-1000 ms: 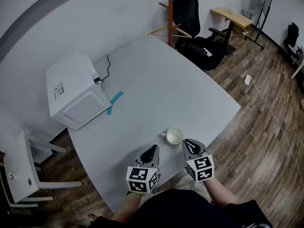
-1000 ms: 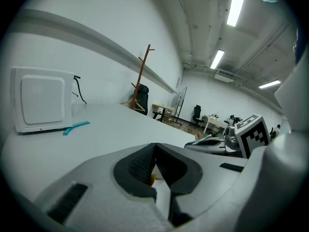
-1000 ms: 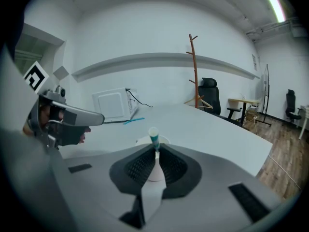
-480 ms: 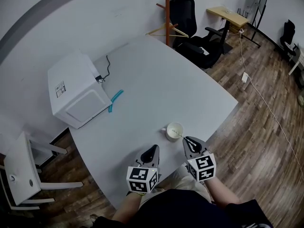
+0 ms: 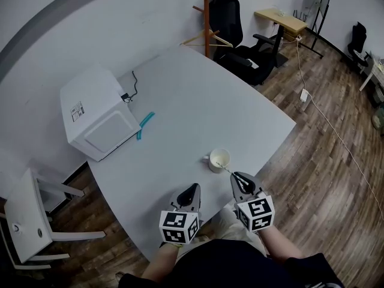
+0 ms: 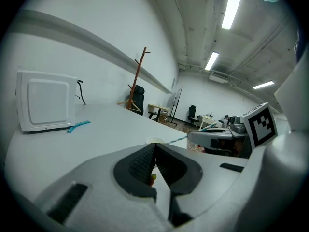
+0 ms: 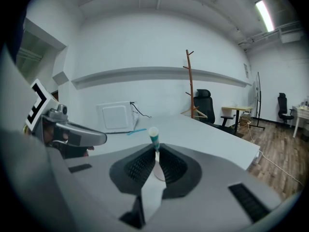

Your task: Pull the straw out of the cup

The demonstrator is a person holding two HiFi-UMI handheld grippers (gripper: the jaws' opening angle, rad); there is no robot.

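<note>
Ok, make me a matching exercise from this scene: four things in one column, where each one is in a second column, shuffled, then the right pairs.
Things:
1. straw
2. cup
3. microwave
4. coat rack

Places:
A. standing behind the table's far end
B. on the table's left side, by the wall
C. pinched in the right gripper's jaws
D. upright near the table's near edge

Pairs: 1-C, 2-D, 3-B, 4-A

Place: was an office.
Furniture: black swivel chair (image 5: 228, 2), small desk (image 5: 282, 19) and coat stand (image 5: 206, 23) stood there.
Lighting: ceiling strip lights (image 6: 231, 6) were on.
</note>
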